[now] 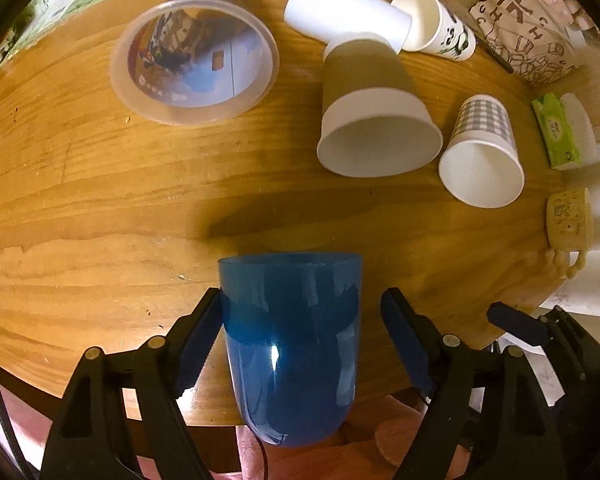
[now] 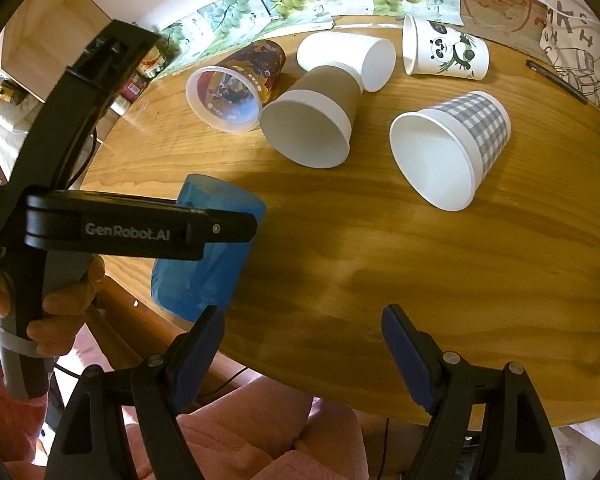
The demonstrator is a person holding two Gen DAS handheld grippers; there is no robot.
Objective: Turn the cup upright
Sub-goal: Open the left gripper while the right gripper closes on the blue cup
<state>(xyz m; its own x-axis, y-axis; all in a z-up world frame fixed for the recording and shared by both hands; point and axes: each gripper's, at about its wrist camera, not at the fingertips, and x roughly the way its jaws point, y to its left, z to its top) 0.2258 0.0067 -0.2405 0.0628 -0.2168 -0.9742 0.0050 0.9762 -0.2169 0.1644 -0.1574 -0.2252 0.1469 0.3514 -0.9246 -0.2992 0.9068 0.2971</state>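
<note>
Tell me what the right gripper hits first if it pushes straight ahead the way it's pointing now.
Bare wooden table lies directly ahead of the right gripper; nothing sits between its open jaws. Farther along that line, the brown-banded paper cup looks the likeliest first contact, though depth is hard to judge.

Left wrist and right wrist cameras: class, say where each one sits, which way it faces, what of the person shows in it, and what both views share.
Left wrist: sits behind the left gripper, facing forward over the round wooden table; its fingers flank the blue cup at the near edge, and pink clothing shows below.

Right wrist: sits behind the open, empty right gripper, facing across the table from the right; the person's left hand shows holding the other gripper.

Shared: the blue cup, checked cup, brown-sleeved cup and panda cup.
</note>
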